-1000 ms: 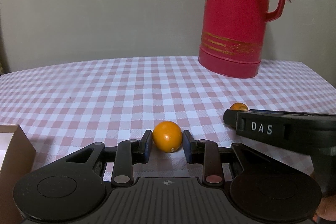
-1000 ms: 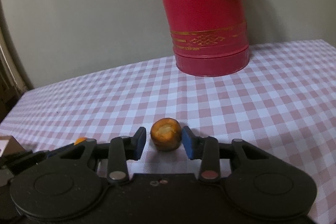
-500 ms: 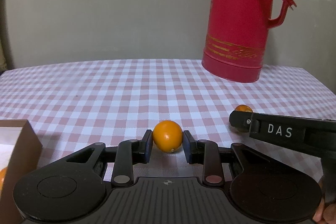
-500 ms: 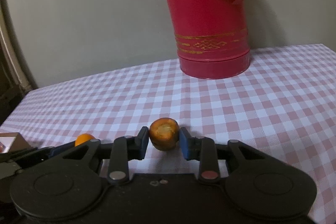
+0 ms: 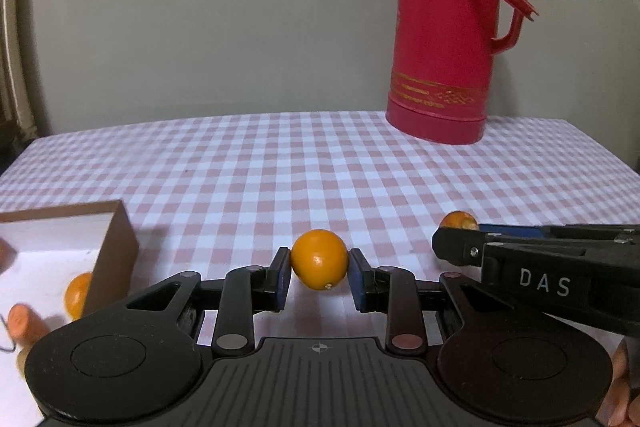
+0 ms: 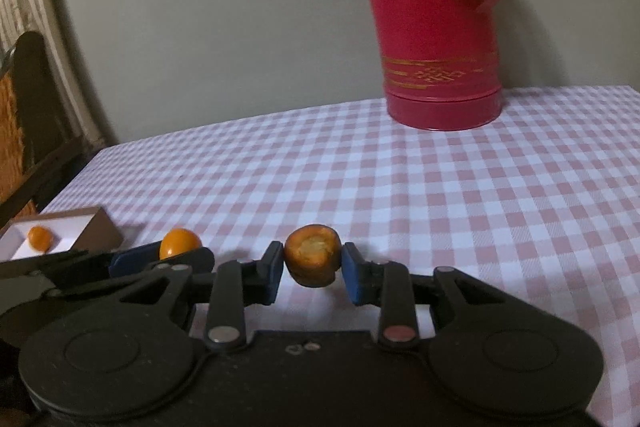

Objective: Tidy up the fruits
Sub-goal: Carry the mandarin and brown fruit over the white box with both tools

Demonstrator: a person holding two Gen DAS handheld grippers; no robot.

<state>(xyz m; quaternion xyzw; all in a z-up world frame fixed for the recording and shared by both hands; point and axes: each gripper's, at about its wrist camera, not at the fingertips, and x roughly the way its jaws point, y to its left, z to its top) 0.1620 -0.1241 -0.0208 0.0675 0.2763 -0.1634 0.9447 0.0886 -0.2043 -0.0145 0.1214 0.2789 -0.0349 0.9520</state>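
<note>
While both my tools hang above the checked desk (image 5: pixel 320 163), each grips one fruit.
Left tool (image 5: pixel 319 277) pinches a smooth orange (image 5: pixel 319 259); right tool (image 6: pixel 313 273) clamps a browned, rough-topped fruit (image 6: pixel 312 261), beside the brown box (image 5: pixel 116 251).

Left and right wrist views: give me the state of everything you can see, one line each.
Left tool: shut on the round orange fruit.
Right tool: shut on the brownish cut fruit piece.
Brown cardboard box: open, small orange fruits inside.
Tall red plastic thermos: upright, lid on.
Pink checked tablecloth: flat.
</note>
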